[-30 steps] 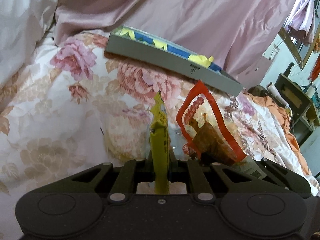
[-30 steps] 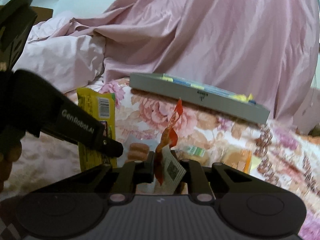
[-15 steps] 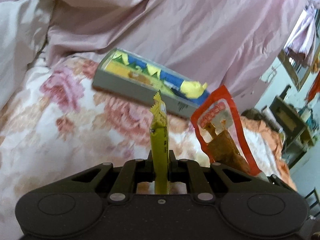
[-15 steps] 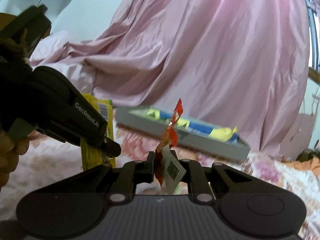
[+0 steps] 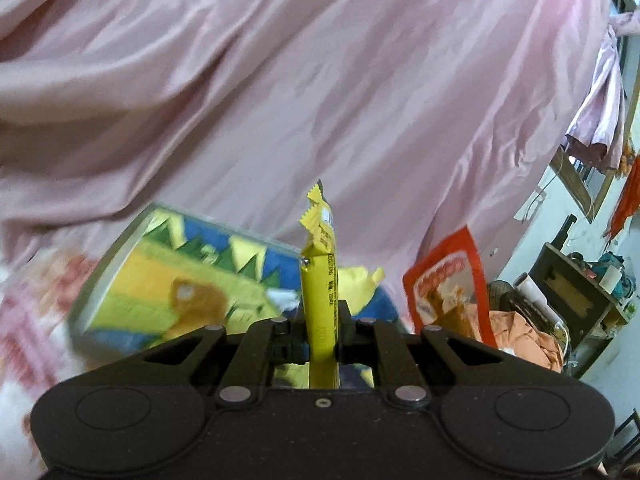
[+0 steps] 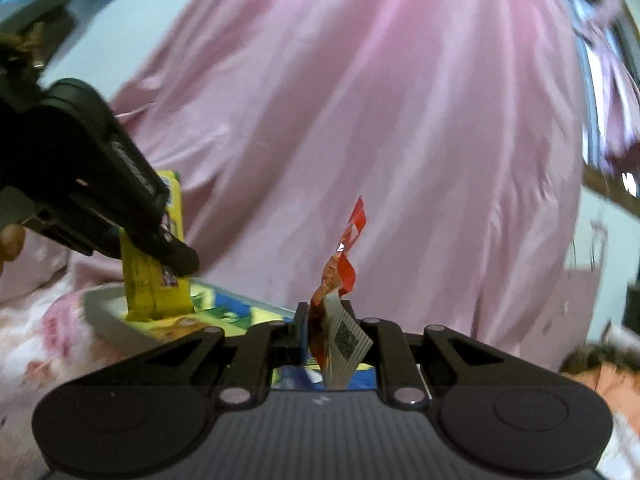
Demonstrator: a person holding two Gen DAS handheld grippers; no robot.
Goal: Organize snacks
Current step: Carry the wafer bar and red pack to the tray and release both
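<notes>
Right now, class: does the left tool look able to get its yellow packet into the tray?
Probably yes. The left tool, shut on the yellow packet, hangs just above the open tray, with nothing between them. The right tool holds its red packet off to one side.

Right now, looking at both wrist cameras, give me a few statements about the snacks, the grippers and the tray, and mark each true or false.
1. The left gripper is shut on a yellow snack packet. True.
2. The right gripper is open, holding nothing. False: it is shut on a red snack pouch.
3. The shallow grey tray with a colourful cartoon lining lies on the floral bedding. True.
4. A green curtain hangs behind. False: pink fabric.
</notes>
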